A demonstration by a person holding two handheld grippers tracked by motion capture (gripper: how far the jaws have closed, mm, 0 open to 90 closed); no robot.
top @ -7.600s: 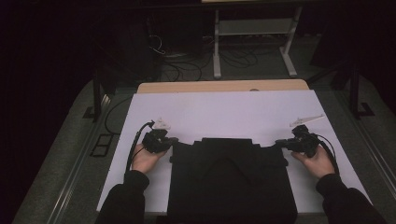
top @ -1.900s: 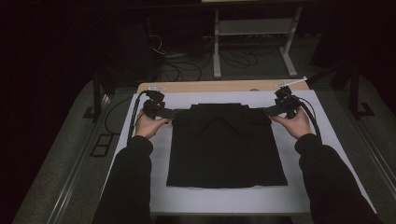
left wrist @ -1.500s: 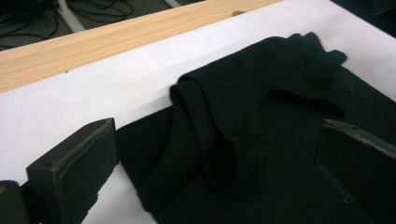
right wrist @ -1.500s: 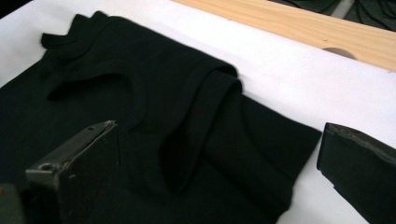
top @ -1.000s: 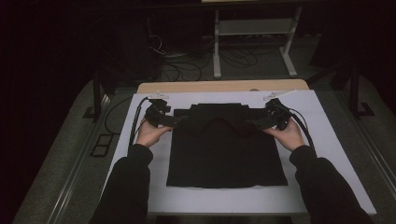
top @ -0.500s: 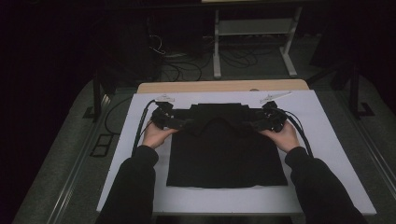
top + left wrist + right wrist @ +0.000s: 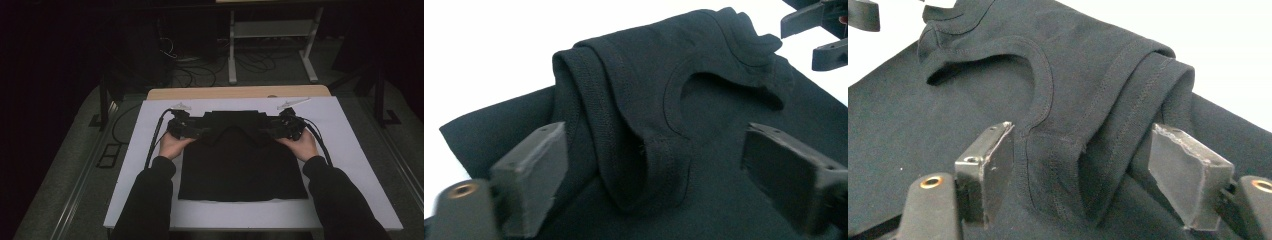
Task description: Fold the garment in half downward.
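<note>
The shirt (image 7: 243,157) lies flat on the white table (image 7: 150,200), black, with its near hem straight and parallel to the table's front edge, and its body makes a neat rectangle. Both sleeves seem already folded in over the body, because in the left gripper view the sleeve cuff (image 7: 589,115) lies doubled on top of the cloth, with two rows of stitching visible along it. So I judge that the side folds are done, and what is left is to fold the top part down toward the near hem. At the far end of the shirt, the left gripper (image 7: 197,131) and the right gripper (image 7: 272,131) rest at the two shoulders, beside the collar (image 7: 235,129). The jaws of both have just been closing, but they stand apart for now: the folded shoulder cloth sits between the pads and the pads do not press it yet. The cloth looks like soft knitted cotton, matte, with a ribbed curved neckline (image 7: 1040,80). Beyond the table, I see a wooden strip (image 7: 240,92), then a dark floor with cables (image 7: 200,65) and a white stand (image 7: 270,45).
</note>
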